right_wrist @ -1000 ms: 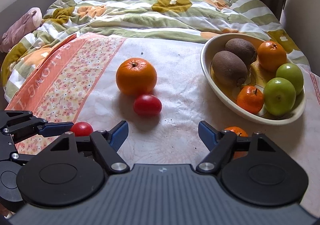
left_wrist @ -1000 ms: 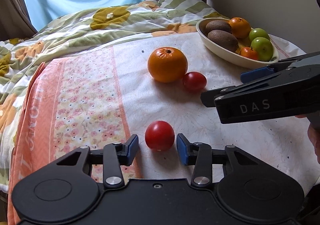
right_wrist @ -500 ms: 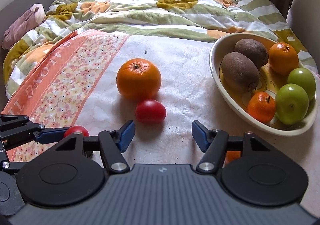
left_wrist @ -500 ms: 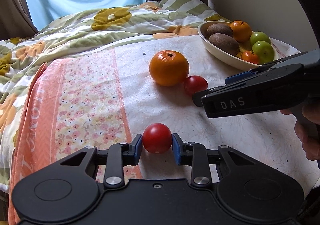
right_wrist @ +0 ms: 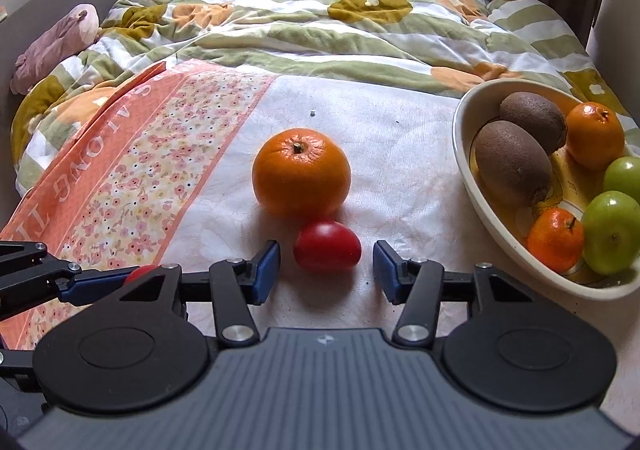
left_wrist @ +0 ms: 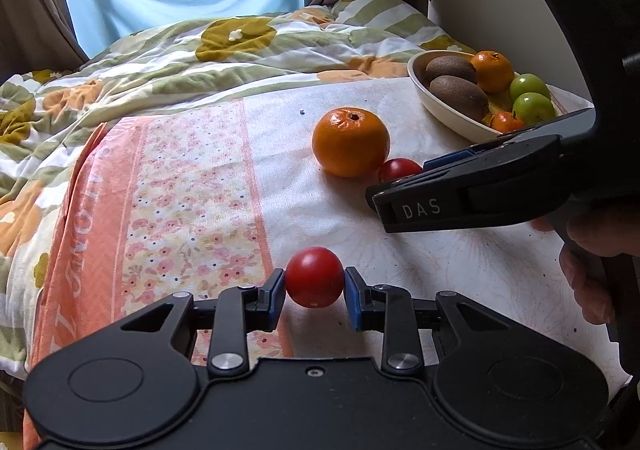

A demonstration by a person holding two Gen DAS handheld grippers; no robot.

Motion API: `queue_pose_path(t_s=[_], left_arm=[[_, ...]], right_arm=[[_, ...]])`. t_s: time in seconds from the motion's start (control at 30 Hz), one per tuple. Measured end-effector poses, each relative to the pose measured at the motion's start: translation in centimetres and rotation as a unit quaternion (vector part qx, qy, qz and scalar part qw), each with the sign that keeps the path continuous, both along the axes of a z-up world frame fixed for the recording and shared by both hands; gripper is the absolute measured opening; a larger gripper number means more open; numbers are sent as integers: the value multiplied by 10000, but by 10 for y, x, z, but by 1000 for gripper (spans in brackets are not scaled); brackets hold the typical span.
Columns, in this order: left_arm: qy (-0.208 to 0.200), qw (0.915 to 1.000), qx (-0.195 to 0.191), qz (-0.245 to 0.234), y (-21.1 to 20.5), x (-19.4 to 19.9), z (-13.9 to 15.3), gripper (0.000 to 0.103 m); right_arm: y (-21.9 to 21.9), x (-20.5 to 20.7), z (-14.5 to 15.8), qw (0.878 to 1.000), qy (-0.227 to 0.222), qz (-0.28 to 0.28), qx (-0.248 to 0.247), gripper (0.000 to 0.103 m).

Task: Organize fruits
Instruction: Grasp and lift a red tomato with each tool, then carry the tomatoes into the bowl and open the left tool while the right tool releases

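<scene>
My left gripper (left_wrist: 315, 292) is shut on a small red tomato (left_wrist: 315, 277), which sits just above the white cloth. Its blue pads press both sides of the fruit. A second, oval red tomato (right_wrist: 327, 246) lies between the jaws of my right gripper (right_wrist: 326, 270). Those jaws are closing and the pads stand clear of it on both sides. Just behind it rests a large orange (right_wrist: 301, 172), touching it. At the right, a cream bowl (right_wrist: 464, 154) holds two kiwis, two small oranges and two green fruits.
The fruit lies on a white cloth with an orange floral band (right_wrist: 132, 178), spread over a flowered quilt (right_wrist: 320, 22). A pink plush thing (right_wrist: 56, 46) lies at the far left. A person's hand (left_wrist: 588, 262) grips the right tool's handle. Curtains and a wall stand behind.
The left jaws have closed onto the near tomato. The right gripper has moved forward until the oval tomato lies between its fingers, and its jaws have narrowed.
</scene>
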State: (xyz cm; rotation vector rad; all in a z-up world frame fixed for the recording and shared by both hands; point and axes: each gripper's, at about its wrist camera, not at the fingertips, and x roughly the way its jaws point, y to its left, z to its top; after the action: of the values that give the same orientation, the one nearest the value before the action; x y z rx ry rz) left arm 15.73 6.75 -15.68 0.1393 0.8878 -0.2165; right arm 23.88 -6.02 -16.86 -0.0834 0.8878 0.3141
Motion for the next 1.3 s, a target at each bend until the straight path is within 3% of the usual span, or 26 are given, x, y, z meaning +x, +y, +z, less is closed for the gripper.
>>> queue_pose_path(t_s=[0.1, 0.4, 0.67, 1.07, 1.3], left_arm=[[-24, 10000, -4, 8, 0, -1, 1, 35], [-63, 10000, -18, 13, -2, -4, 8, 35], [-263, 9996, -77, -33, -15, -5, 37, 35], [-623, 9971, -441, -61, -73, 17, 93, 35], [-680, 9952, -532, -454, -122, 56, 109, 35]], right_arm=[[1, 1, -1, 10000, 5, 58, -10, 52], [-7, -7, 8, 9999, -78, 11, 124, 51], [-27, -22, 45, 9994, -205, -138, 259, 51], [-120, -20, 118, 9981, -391, -438, 162, 52], [-175, 2, 125, 9959, -430, -766, 226, 51]])
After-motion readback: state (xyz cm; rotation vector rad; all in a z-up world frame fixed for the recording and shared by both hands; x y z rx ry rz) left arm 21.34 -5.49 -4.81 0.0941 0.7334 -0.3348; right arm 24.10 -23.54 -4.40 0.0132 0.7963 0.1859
